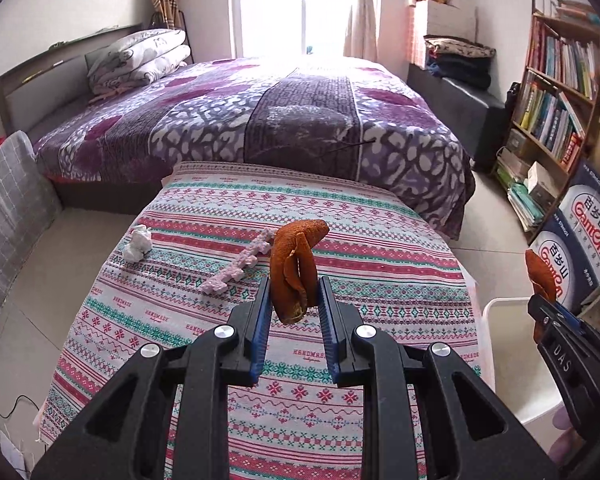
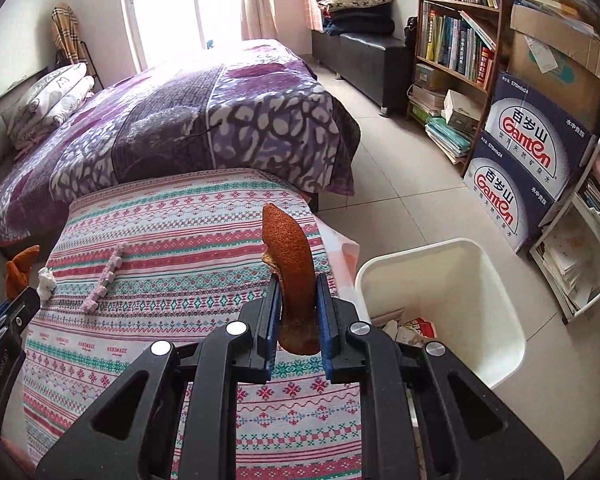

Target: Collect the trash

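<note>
**Both grippers holding orange peel beside the bin**

Left wrist view: my left gripper (image 1: 293, 300) has its jaws closed narrowly on a curled orange peel (image 1: 294, 268), which stands upright between the blue pads and pokes out past their tips. Beyond the jaws and to their left, a pink foam strip (image 1: 240, 262) lies on the patterned surface (image 1: 380, 248); further left sits a crumpled white tissue (image 1: 139, 243). Far right of the jaws I see the right gripper (image 1: 548, 306) holding its own peel above the rim of the white trash bin (image 1: 500, 304).

Right wrist view: my right gripper (image 2: 297, 300) is clamped on a second orange peel piece (image 2: 290, 256), upright between the jaws. Just right of the jaws stands the trash bin (image 2: 460, 264), with scraps of paper at its bottom. Left of the jaws lie the foam strip (image 2: 104, 280) and tissue (image 2: 46, 282); the left gripper (image 2: 16, 300) shows at the far left edge with its peel.
</note>
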{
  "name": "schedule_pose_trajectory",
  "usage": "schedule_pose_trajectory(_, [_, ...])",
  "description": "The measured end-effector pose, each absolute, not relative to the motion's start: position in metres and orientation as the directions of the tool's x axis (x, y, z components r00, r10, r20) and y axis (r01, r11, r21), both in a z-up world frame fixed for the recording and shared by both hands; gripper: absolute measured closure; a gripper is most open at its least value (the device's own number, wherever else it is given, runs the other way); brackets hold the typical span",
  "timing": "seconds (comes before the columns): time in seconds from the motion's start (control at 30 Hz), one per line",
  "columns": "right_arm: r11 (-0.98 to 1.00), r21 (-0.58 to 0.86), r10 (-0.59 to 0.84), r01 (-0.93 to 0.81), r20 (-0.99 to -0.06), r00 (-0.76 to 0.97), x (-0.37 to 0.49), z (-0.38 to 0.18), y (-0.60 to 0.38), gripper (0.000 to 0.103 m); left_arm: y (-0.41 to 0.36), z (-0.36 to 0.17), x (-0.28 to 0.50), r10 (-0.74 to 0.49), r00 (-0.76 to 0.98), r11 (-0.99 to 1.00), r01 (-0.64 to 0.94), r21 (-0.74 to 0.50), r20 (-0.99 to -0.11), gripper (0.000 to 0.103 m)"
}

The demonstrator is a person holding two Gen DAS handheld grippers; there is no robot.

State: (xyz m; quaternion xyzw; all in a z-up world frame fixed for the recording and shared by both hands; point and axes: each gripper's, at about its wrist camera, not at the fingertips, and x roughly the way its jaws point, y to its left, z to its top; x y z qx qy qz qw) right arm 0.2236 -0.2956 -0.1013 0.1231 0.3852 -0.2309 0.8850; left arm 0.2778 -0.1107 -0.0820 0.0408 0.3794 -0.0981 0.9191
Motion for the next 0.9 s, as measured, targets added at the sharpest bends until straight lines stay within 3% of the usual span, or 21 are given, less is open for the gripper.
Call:
schedule_pose_trajectory(0.57, [0.663,0.056,-0.41,0.746,-0.807,0.425,0.179,-0.116,-0.409,0.083,-0.198,-0.102,0.25,-0.227,0.661,0.932,0.361,0.037,-0.716,0.079])
schedule_pose_trajectory(0.63, [0.629,0.055,-0.42,0.776,-0.816,0.399,0.172,-0.118,-0.423,0.068,-0.21,-0.106,0.245,-0.239,0.654,0.922,0.385,0.044,-0.718,0.08])
schedule_pose_trajectory(0.7, [0.586,0.046,-0.454,0.809,-0.808,0.375,0.162,-0.117,-0.434,0.036,-0.223,-0.11,0.24,-0.252,0.645,0.91,0.411,0.049,-0.721,0.079])
schedule_pose_trajectory(0.77, [0.542,0.047,-0.496,0.839,-0.787,0.366,0.151,-0.113,-0.443,0.02,-0.234,-0.114,0.235,-0.267,0.635,0.899,0.435,0.05,-0.725,0.079])
schedule_pose_trajectory(0.9, [0.507,0.018,-0.545,0.862,-0.768,0.337,0.136,-0.11,-0.459,0.019,-0.258,-0.122,0.229,-0.3,0.605,0.878,0.477,0.033,-0.738,0.079])
